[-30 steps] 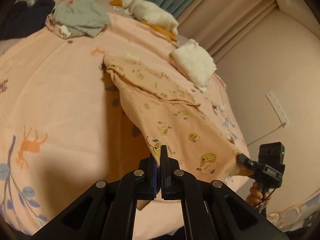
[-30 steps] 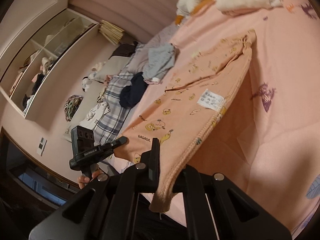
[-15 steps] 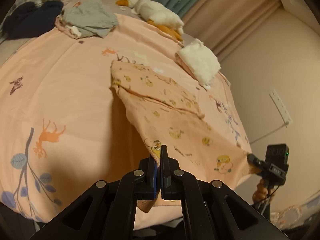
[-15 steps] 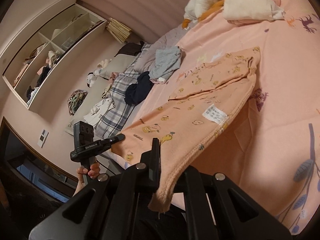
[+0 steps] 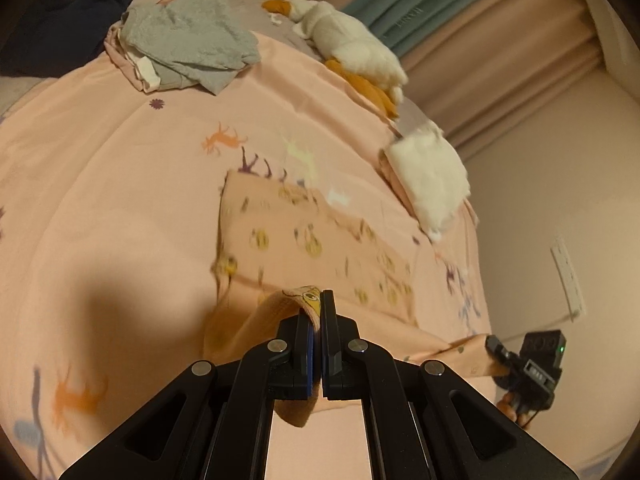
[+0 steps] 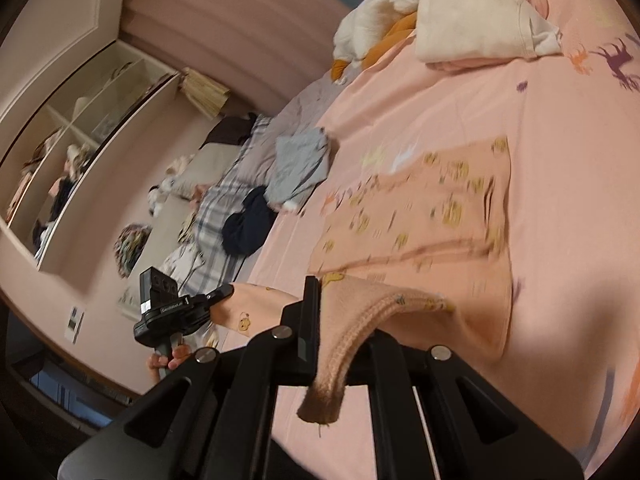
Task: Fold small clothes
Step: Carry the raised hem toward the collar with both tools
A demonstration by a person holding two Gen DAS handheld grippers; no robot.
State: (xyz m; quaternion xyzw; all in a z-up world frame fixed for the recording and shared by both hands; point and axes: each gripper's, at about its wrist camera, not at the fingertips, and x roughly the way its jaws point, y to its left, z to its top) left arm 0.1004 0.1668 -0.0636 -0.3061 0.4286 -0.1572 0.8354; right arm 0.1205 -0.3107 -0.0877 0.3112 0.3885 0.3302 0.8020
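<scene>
Carrying the near hem forward with our left gripper (image 5: 321,320) and right gripper (image 6: 340,320) both clamped on it, we have slackened the peach patterned garment (image 5: 320,240), mid-frame on the pink bedsheet (image 5: 100,200), starting its fold.

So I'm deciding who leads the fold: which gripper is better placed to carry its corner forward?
Neither clearly: left gripper and right gripper each pinch a near corner of the peach duck-print garment, level together.
</scene>
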